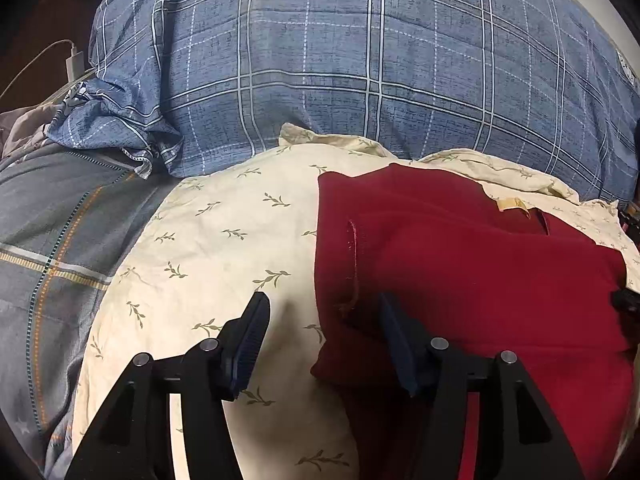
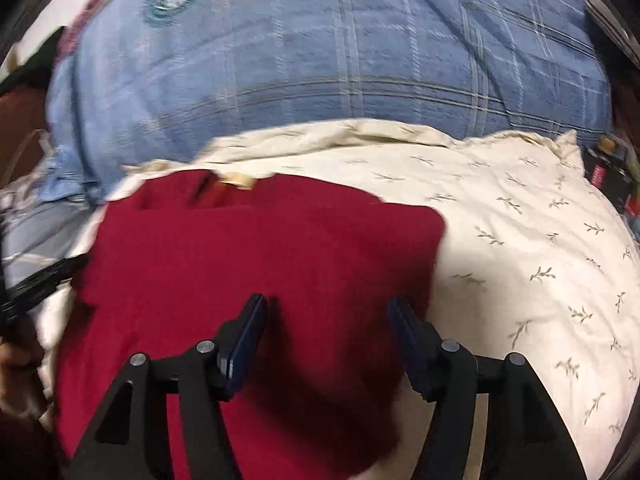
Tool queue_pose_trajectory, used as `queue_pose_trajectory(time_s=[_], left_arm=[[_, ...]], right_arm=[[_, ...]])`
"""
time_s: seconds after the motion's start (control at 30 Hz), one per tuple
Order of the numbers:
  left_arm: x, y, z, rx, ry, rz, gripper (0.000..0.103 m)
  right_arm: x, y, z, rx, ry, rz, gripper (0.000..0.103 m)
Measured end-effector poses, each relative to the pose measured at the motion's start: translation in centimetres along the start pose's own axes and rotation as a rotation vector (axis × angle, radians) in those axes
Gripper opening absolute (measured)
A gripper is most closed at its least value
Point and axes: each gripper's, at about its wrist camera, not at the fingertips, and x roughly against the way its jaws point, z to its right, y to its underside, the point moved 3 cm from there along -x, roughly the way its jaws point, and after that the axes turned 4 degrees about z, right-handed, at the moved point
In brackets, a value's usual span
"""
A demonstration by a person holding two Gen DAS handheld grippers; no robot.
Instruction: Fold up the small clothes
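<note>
A dark red garment point(image 1: 472, 272) lies folded flat on a cream leaf-print pillow point(image 1: 224, 248), its neck label point(image 1: 514, 203) at the far edge. My left gripper point(image 1: 324, 340) is open and empty over the garment's left edge, one finger above the pillow, the other above the red cloth. In the right wrist view the red garment point(image 2: 248, 256) fills the lower left. My right gripper point(image 2: 326, 336) is open and empty over its near right part. The view is blurred.
A blue plaid quilt point(image 1: 344, 60) is heaped behind the pillow, also in the right wrist view point(image 2: 320, 48). A grey plaid sheet point(image 1: 52, 248) lies at left. A white charger and cable point(image 1: 74, 65) sit at far left. The cream pillow point(image 2: 520, 248) extends right.
</note>
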Motion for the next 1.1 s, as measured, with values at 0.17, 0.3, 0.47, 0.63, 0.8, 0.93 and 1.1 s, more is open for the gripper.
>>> queue_pose_trajectory(time_s=[0.17, 0.3, 0.47, 0.63, 0.8, 0.93, 1.1], left_arm=[[0.3, 0.0, -0.3, -0.010, 0.001, -0.001, 0.057], [1.3, 0.4, -0.7, -0.010, 0.016, -0.019, 0.057], [3.7, 2.1, -2.6, 0.019, 0.037, -0.024, 0.058], [5.3, 4.0, -3.6, 0.043, 0.051, -0.064, 0.058], [6.4, 6.2, -3.8, 0.032, 0.047, -0.106, 0.058], [7.2, 7.3, -4.1, 0.043, 0.044, -0.126, 0.058], [8.5, 8.1, -4.3, 0.059, 0.038, -0.122, 0.058]], right_arm=[[1.5, -0.2, 0.3, -0.031, -0.021, -0.001, 0.064], [4.5, 1.0, 0.4, -0.020, -0.049, 0.018, 0.064], [6.3, 4.4, 1.4, -0.041, -0.101, -0.016, 0.079], [5.5, 5.7, 2.5, -0.096, -0.128, -0.039, 0.079], [5.4, 5.9, 1.3, -0.095, -0.172, -0.036, 0.081], [4.7, 6.0, 0.8, -0.011, -0.043, 0.001, 0.040], [5.2, 6.5, 2.3, -0.085, -0.089, 0.004, 0.024]])
